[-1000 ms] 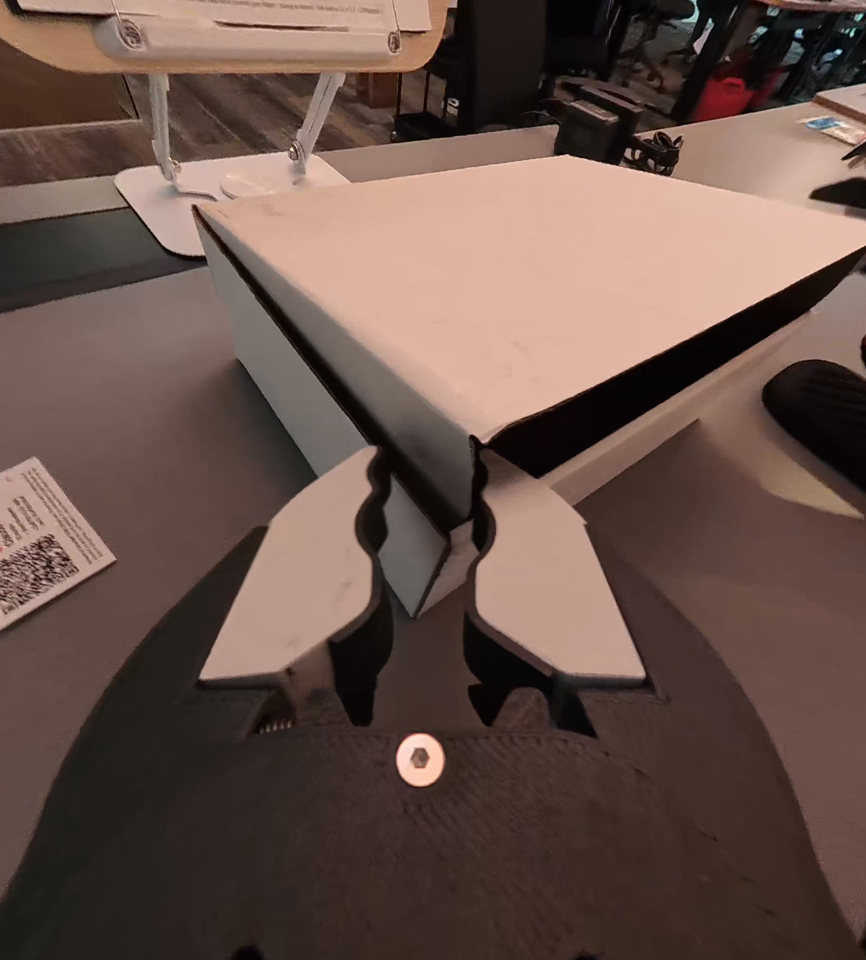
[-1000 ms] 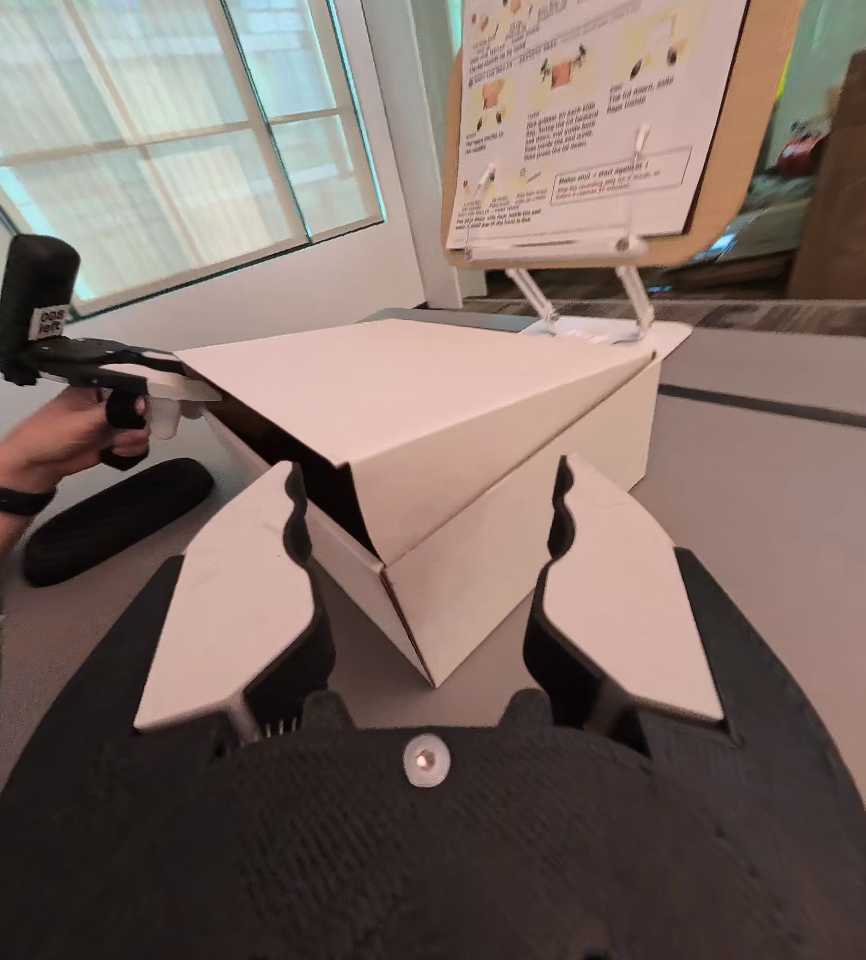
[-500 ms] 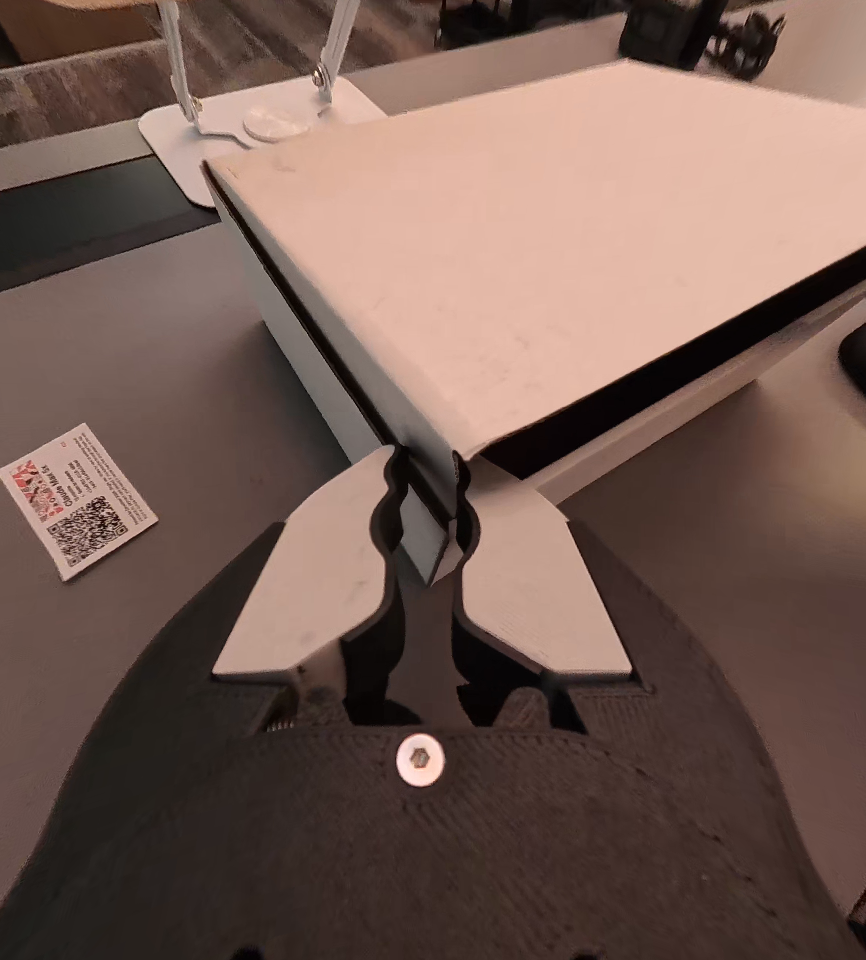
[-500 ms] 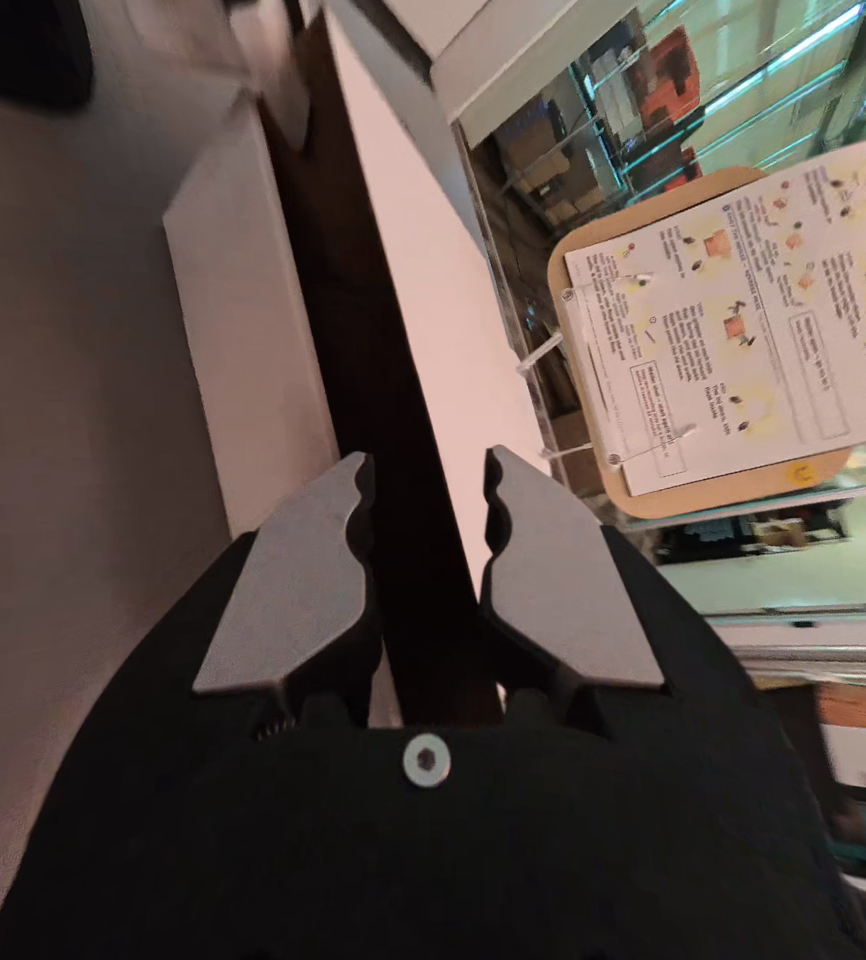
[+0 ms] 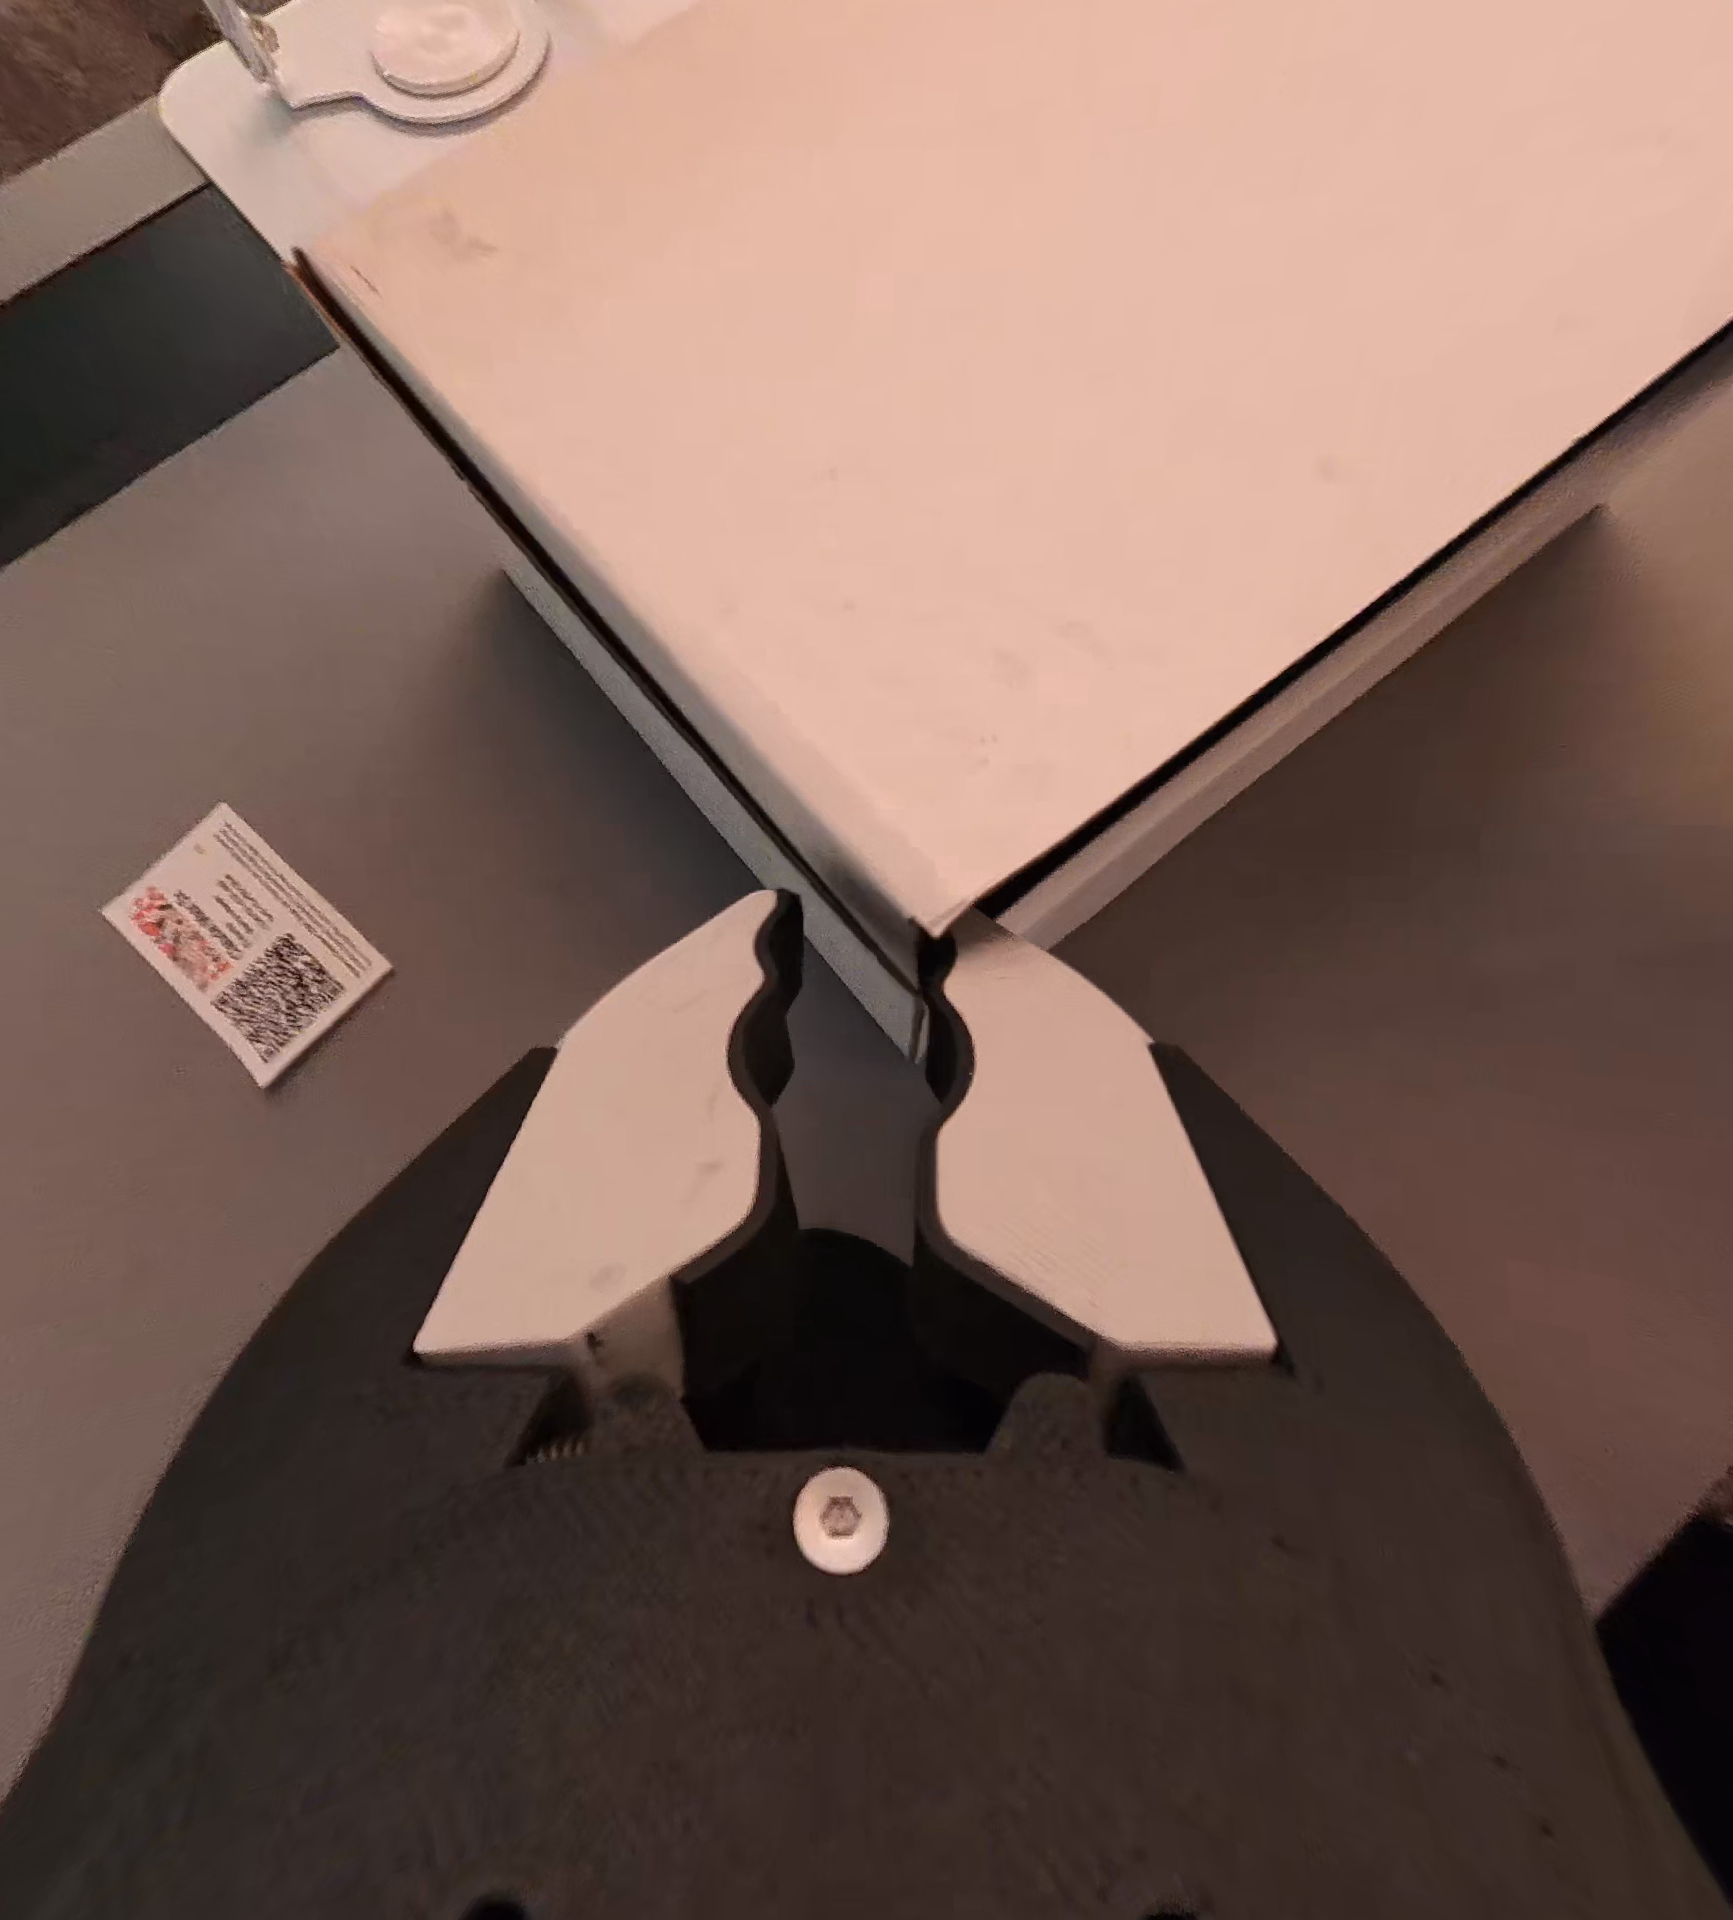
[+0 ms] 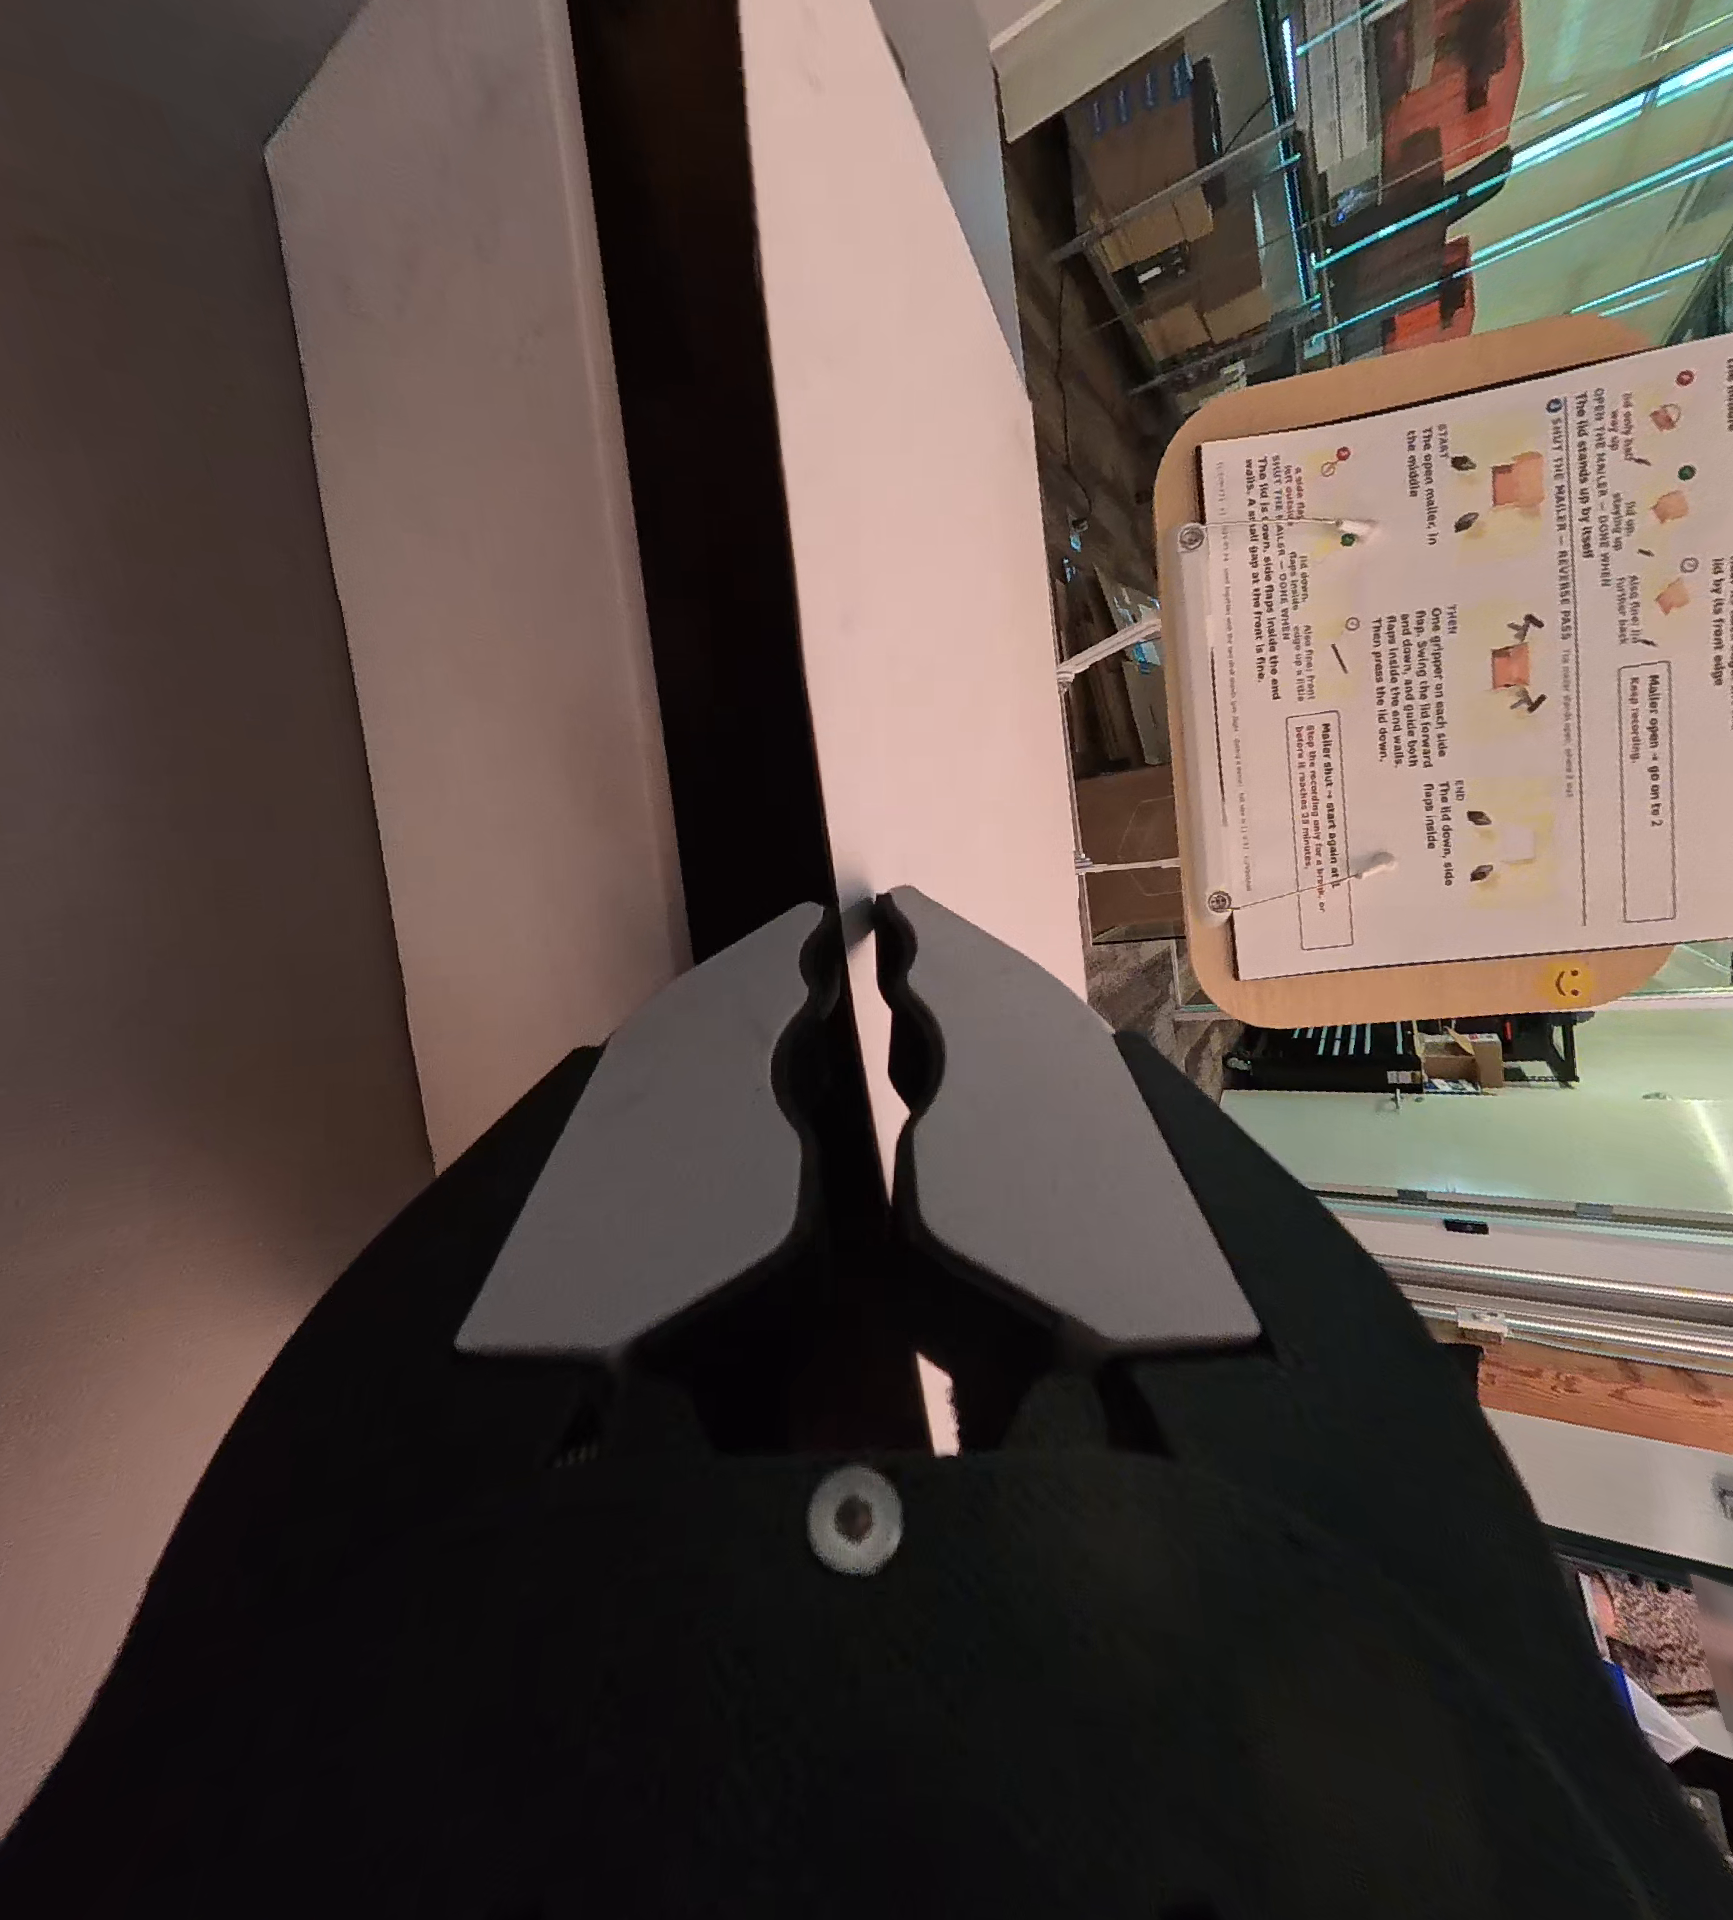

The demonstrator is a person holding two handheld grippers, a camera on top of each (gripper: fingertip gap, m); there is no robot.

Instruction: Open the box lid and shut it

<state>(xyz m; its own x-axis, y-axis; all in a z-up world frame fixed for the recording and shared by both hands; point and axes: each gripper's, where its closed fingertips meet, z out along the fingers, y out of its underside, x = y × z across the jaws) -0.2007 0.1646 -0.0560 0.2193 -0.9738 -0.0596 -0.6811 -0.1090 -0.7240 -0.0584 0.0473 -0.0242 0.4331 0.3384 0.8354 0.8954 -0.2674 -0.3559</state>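
Note:
The white cardboard box stands on the grey table. Its lid lies low over the base, with a thin dark gap along the front. My left gripper is at the lid's near left corner, shut on the lid's side flap. In the right wrist view the picture is turned on its side. My right gripper is shut on the thin front edge of the lid. The base's front wall is beside it across a dark gap.
A small printed card lies on the table left of the box. A white stand base sits behind the box and carries an instruction board. A black object is at the lower right.
The right gripper rolled on its side and closed on the lid's front edge. The left gripper's fingers narrowed onto the side flap. The lid came down, and the front gap shrank.

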